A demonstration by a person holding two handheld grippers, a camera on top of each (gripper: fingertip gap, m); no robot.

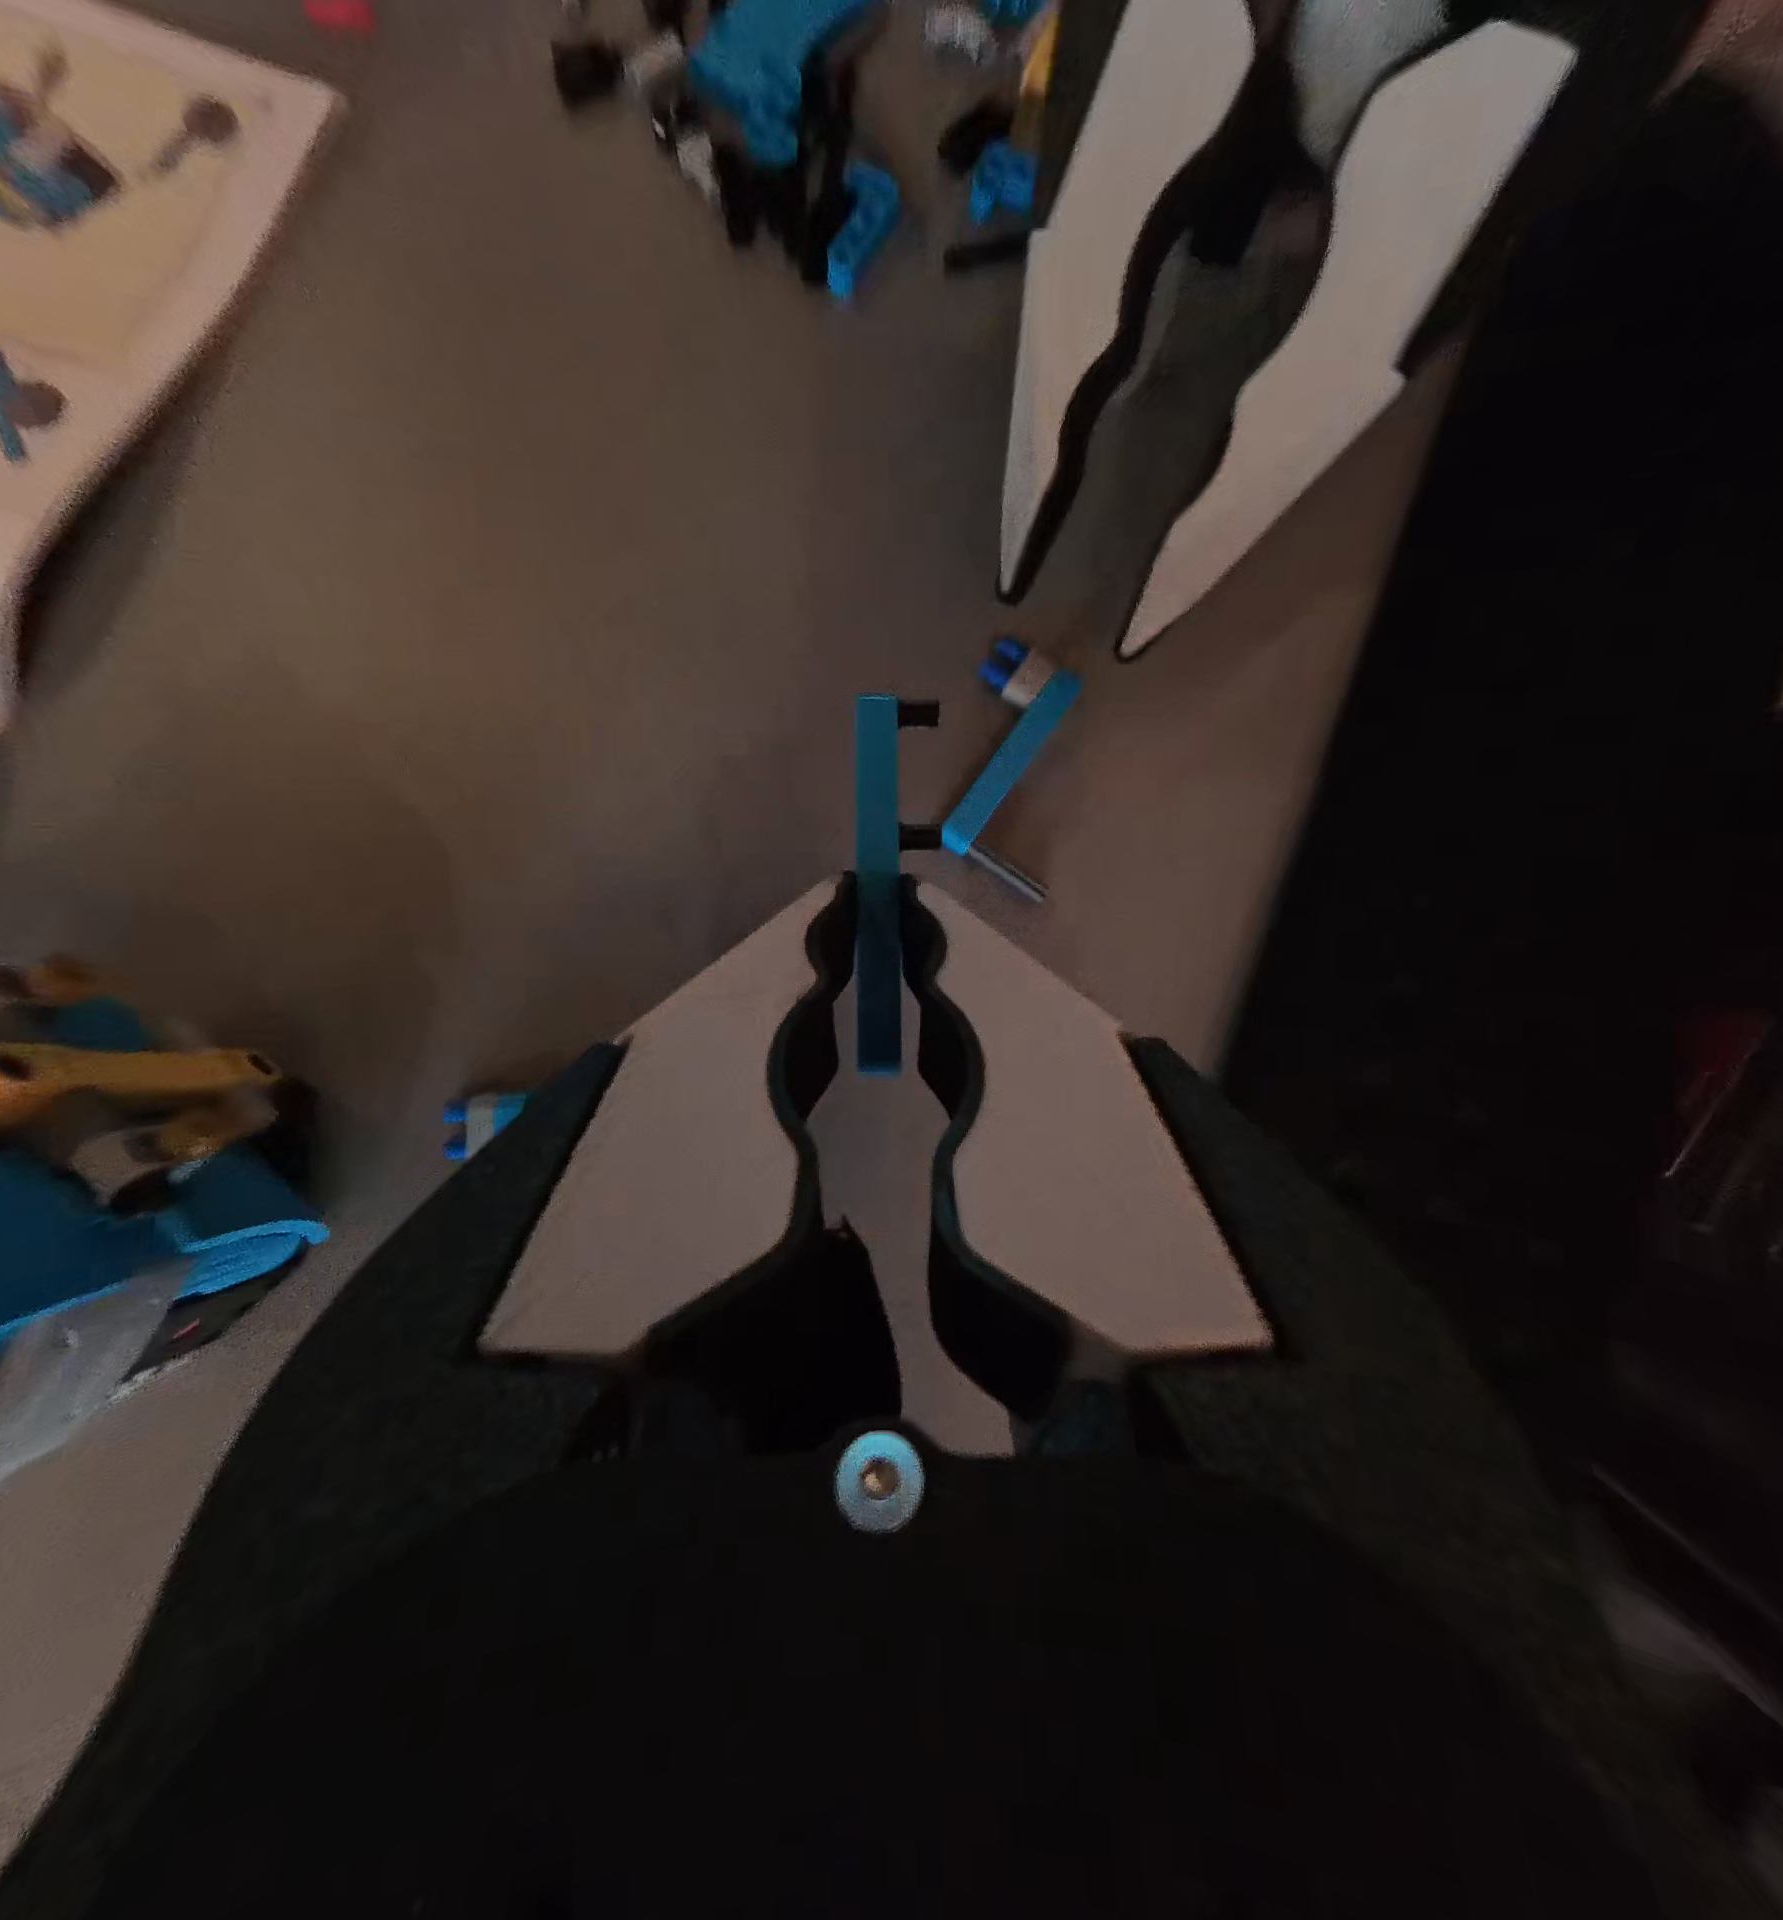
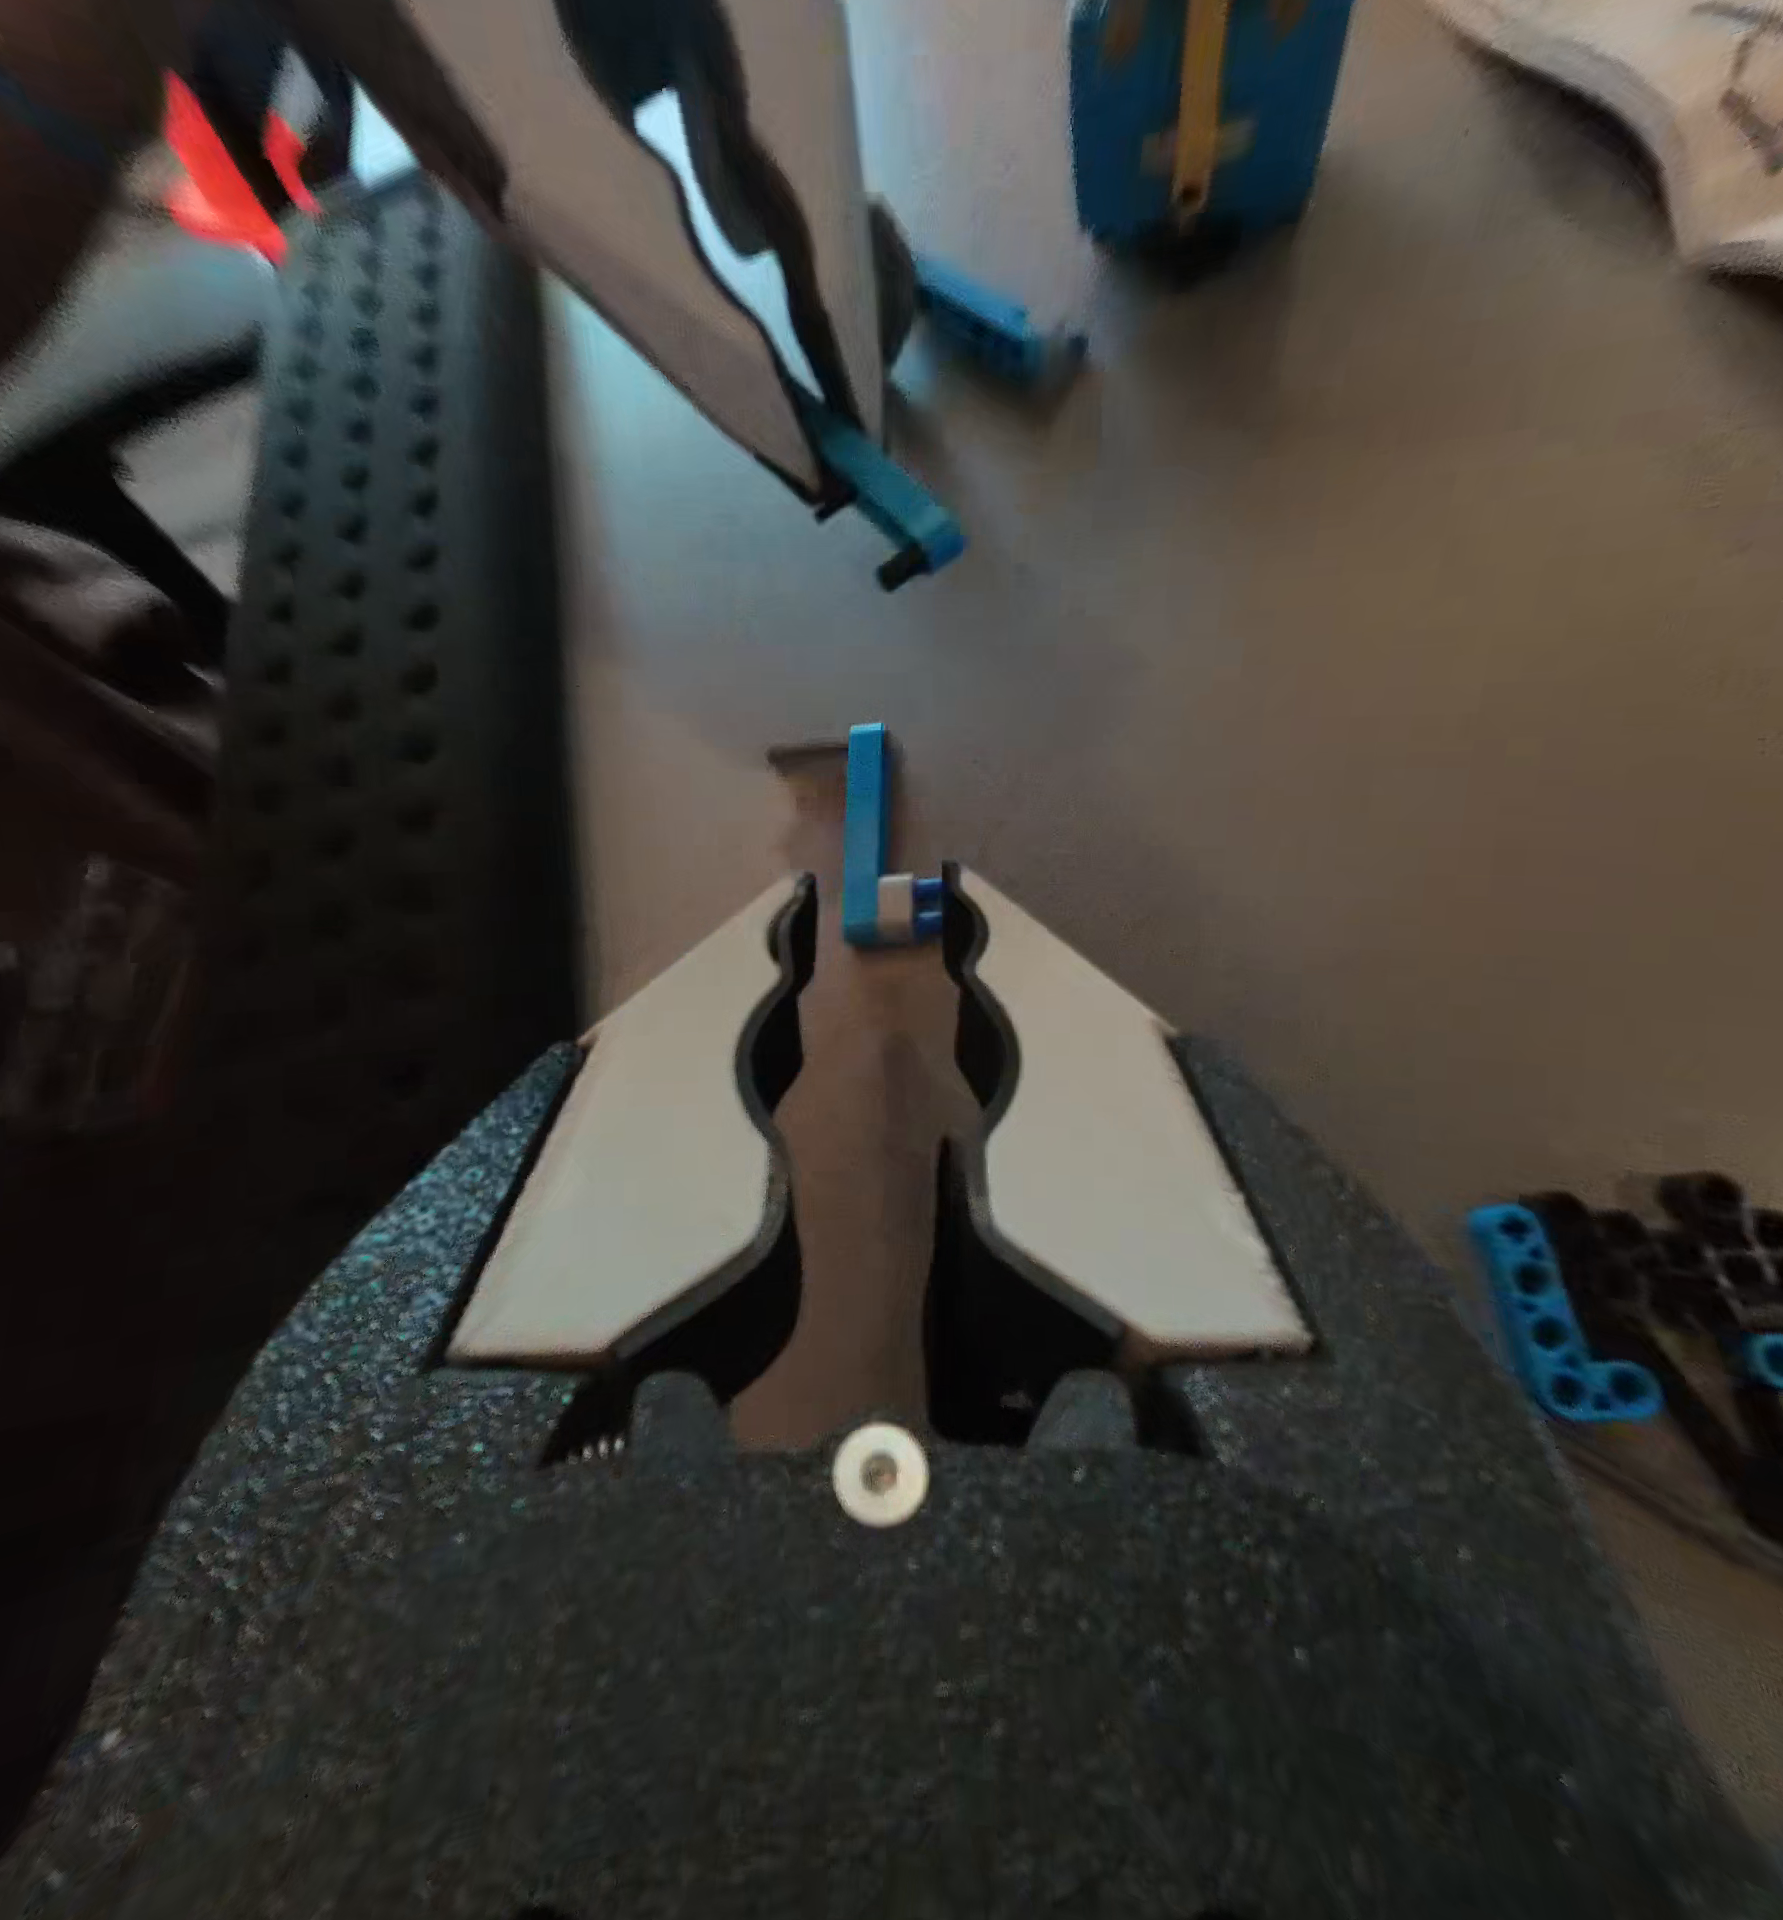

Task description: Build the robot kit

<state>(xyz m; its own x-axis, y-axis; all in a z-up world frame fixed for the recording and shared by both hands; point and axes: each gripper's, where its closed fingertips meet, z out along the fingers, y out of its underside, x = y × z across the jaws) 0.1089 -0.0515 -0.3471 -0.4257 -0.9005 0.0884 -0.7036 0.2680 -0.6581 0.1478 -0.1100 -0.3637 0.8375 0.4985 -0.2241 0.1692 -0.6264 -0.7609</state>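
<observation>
My left gripper is shut on a blue beam that stands up out of the fingertips, with two black pins pointing right. It also shows in the right wrist view, holding that beam above the table. My right gripper is open. A second blue beam with a grey and blue pin sits between its fingertips, the pin close to the right finger. In the left wrist view the right gripper hovers just past this second beam on the brown table.
An open instruction booklet lies far left. Loose blue and black parts lie at the back, and a blue and yellow assembly at near left. A small blue and grey pin lies by my left finger. Black and blue beams lie right; a black perforated chair back stands left. The gap from one gripper's tips to the other's is roughly 8 cm.
</observation>
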